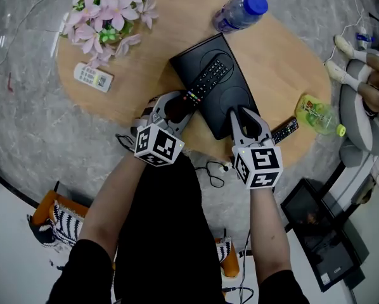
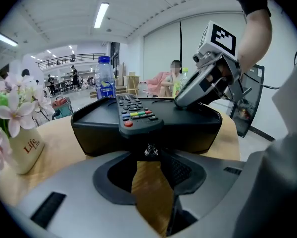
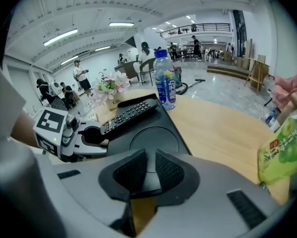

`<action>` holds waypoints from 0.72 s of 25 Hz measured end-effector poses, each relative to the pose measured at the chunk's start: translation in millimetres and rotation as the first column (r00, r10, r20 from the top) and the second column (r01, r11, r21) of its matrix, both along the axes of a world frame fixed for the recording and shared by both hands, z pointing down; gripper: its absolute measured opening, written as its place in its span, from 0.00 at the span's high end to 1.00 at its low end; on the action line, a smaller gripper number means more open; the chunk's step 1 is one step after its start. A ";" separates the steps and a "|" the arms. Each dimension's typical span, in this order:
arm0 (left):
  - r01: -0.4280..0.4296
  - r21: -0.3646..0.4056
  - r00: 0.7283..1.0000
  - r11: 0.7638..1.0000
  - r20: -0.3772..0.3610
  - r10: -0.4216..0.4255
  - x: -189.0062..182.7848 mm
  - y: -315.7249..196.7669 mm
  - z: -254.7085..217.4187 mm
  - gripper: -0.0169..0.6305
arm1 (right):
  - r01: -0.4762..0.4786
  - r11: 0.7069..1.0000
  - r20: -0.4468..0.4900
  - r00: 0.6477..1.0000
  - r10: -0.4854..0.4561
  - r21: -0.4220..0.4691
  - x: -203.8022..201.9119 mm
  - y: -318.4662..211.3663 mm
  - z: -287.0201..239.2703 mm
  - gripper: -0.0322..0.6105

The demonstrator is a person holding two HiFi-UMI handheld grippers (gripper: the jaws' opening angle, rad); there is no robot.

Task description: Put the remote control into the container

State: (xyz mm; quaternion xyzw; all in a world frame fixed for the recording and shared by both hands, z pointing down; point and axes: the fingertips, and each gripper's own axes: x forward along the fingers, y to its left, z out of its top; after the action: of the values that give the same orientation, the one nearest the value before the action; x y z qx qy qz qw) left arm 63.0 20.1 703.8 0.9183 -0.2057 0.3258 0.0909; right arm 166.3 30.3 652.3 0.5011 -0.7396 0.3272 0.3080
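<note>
So the black remote control (image 1: pixel 205 81) is already laid in the black container (image 1: pixel 240 94) in the middle of the round wooden table (image 1: pixel 151 87). It's set diagonally along the left side, and its button end with the coloured keys pokes out over the near rim. The left gripper (image 1: pixel 173 106) is parked right at that overhanging end. Its jaws are held moderately apart with only bare table seen between them, so nothing is gripped there and the remote's tip sits just ahead of them. The right gripper (image 1: pixel 241 116) is set on the container's near right edge, jaws drawn in narrow, and from its own view the pads (image 3: pixel 131 175) are closed onto that rim. A 2nd black remote (image 1: pixel 284 130) is lying on the table just beside the right gripper, half tucked under it. Further left, a small white remote (image 1: pixel 93 76) is spotted near a white pot of pink flowers (image 1: pixel 107 14). A water bottle with a blue cap (image 1: pixel 239 12) is lying at the far edge behind the container, and a green drink bottle (image 1: pixel 317 114) is lying on its side over by the right edge. Both forearms are seen reaching in from the bottom of the head view.
</note>
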 end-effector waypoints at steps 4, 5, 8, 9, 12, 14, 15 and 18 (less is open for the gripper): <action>-0.016 0.003 1.000 1.000 -0.004 0.016 0.1 2.4 1.2 0.86 | 0.046 0.999 -0.060 0.997 -0.046 -0.005 -2.9 -0.2 2.2 0.85; -0.013 0.001 1.000 1.000 -0.007 0.013 0.2 2.7 1.5 0.86 | 0.051 0.999 -0.063 0.997 -0.051 -0.008 -3.3 -0.5 2.5 0.85; 0.001 -0.009 1.000 1.000 -0.013 -0.001 0.0 3.0 2.1 0.86 | 0.031 0.999 -0.042 0.999 -0.032 -0.014 -1.7 -0.7 3.2 0.85; 0.003 -0.012 1.000 1.000 -0.014 -0.003 -0.2 3.1 2.2 0.86 | 0.023 1.000 -0.036 0.999 -0.023 -0.014 -1.0 -0.9 3.4 0.86; 0.002 -0.015 1.000 1.000 -0.012 -0.002 -1.4 3.8 1.9 0.86 | 0.015 1.000 -0.038 0.999 -0.015 -0.012 -0.4 -1.3 3.5 0.87; 0.002 -0.016 1.000 1.000 -0.008 -0.002 -4.4 5.9 1.5 0.86 | 0.014 1.000 -0.040 0.999 -0.014 -0.008 -0.4 -1.0 3.2 0.87; 0.003 -0.017 1.000 1.000 -0.005 -0.003 -6.9 7.5 1.6 0.86 | 0.012 1.000 -0.041 0.999 -0.012 -0.008 -0.3 -0.9 3.1 0.87; 0.004 -0.022 1.000 1.000 0.001 -0.004 -15.5 12.8 2.8 0.86 | 0.007 1.000 -0.044 0.999 -0.007 -0.002 0.3 -1.1 3.3 0.87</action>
State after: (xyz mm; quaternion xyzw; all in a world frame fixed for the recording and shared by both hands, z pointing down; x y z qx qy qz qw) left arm 47.5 32.9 706.6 0.9168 -0.2040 0.3281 0.1014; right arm 166.7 29.2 655.6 0.5054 -0.7340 0.3158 0.3257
